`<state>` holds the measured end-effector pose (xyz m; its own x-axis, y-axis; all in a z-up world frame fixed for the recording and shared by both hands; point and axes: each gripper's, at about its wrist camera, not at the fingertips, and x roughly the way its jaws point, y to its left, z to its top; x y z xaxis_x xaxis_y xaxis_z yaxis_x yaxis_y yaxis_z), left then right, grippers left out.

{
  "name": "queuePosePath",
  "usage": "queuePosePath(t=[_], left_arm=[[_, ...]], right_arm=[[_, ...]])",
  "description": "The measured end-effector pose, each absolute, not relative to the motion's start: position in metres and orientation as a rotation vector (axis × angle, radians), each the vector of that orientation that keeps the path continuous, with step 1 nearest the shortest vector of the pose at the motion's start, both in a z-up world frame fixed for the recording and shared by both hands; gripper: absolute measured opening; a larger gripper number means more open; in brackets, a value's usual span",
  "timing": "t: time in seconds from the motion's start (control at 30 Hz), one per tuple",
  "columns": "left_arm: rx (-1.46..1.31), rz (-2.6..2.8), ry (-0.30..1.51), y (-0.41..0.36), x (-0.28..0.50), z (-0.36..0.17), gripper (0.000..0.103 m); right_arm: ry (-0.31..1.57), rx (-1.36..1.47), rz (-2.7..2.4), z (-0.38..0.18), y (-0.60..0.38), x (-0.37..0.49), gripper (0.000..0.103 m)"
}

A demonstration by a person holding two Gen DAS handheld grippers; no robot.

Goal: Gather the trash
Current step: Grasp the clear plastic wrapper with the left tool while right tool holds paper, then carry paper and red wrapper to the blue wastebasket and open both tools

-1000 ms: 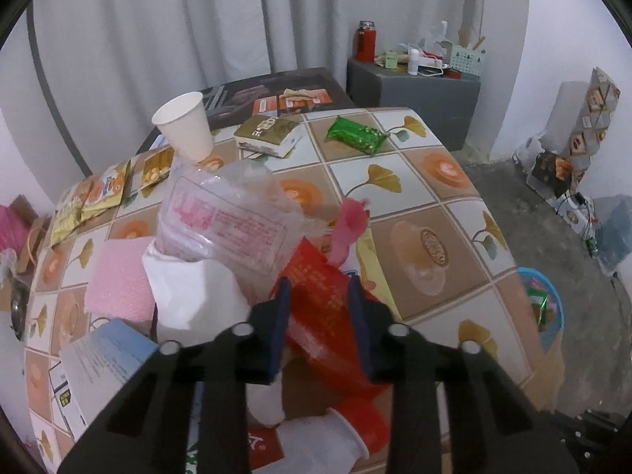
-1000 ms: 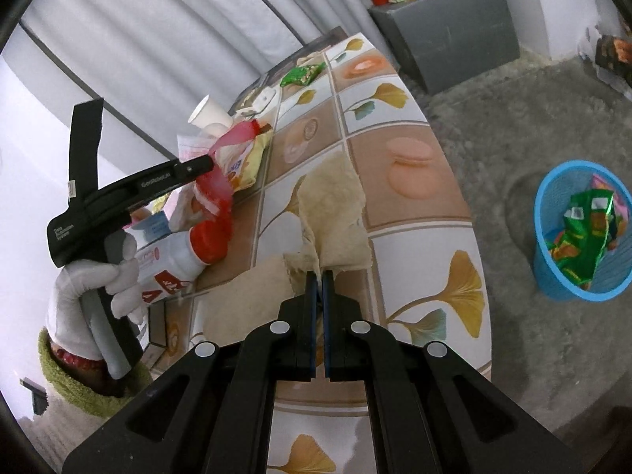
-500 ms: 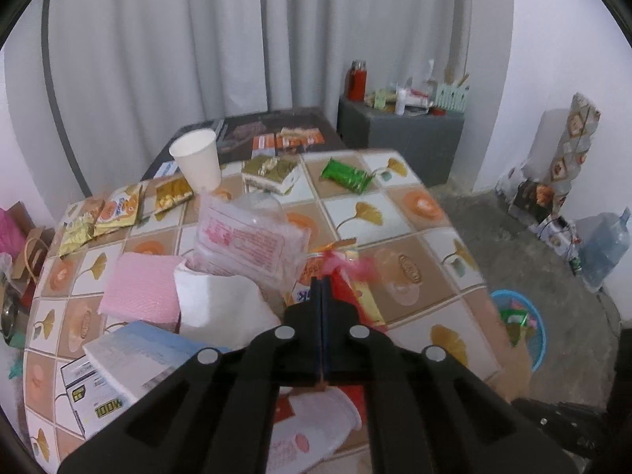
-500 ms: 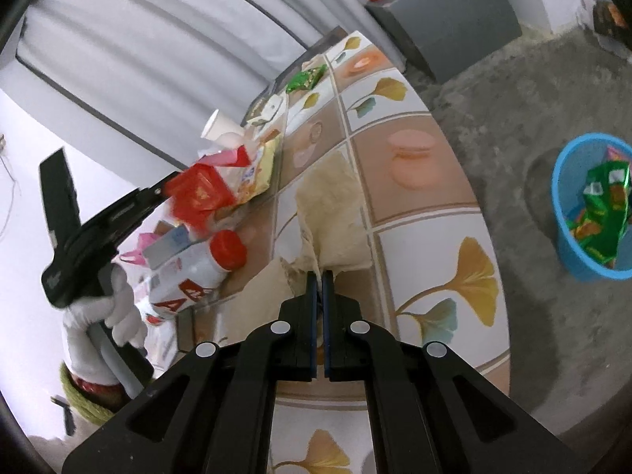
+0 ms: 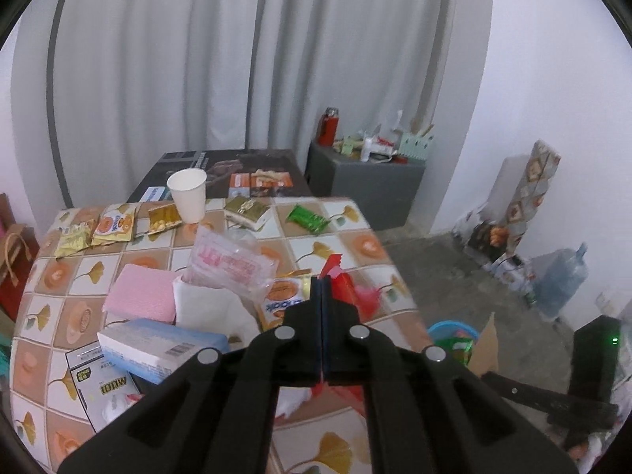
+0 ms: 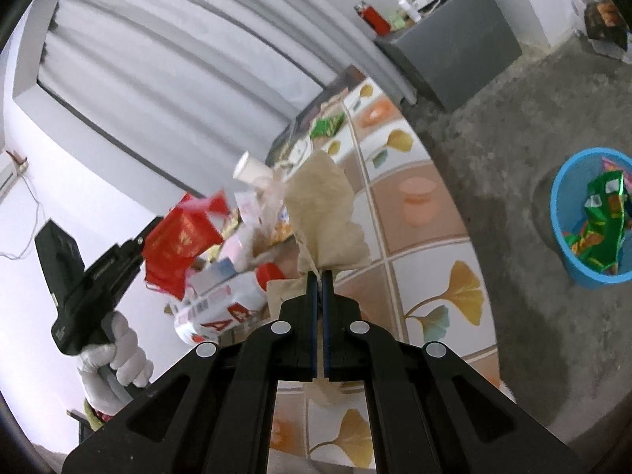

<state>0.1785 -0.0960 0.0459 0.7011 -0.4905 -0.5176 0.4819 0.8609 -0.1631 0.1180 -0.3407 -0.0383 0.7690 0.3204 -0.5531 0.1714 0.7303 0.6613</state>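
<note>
My left gripper (image 5: 320,281) is shut on a red wrapper (image 5: 343,288) and holds it up above the table's near right part; the wrapper also shows in the right wrist view (image 6: 177,241), hanging from the left gripper (image 6: 136,254). My right gripper (image 6: 319,276) is shut on a crumpled beige paper (image 6: 322,213) and holds it lifted above the tiled table (image 6: 434,272). A blue trash basket (image 6: 592,217) with green wrappers stands on the floor to the right of the table; its rim shows in the left wrist view (image 5: 452,326).
On the table (image 5: 355,245) lie a paper cup (image 5: 187,195), a green packet (image 5: 310,219), snack packets (image 5: 114,223), a clear bag (image 5: 229,264), a pink sponge (image 5: 140,298), a blue box (image 5: 162,345) and a white red-capped bottle (image 6: 225,308). A grey cabinet (image 5: 367,185) stands behind.
My left gripper has closed on the red wrapper and lifted it off the pile. My right gripper has raised the beige paper off the table.
</note>
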Motion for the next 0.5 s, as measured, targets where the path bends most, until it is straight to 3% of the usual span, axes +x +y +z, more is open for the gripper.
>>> queuePosePath(t=[0.5], left_arm=[[-0.006,-0.821,0.579,-0.163,0.129,0.072,0.000]], right_arm=[[0.549,0.820,-0.046,-0.011,-0.381,0.059,0.000]])
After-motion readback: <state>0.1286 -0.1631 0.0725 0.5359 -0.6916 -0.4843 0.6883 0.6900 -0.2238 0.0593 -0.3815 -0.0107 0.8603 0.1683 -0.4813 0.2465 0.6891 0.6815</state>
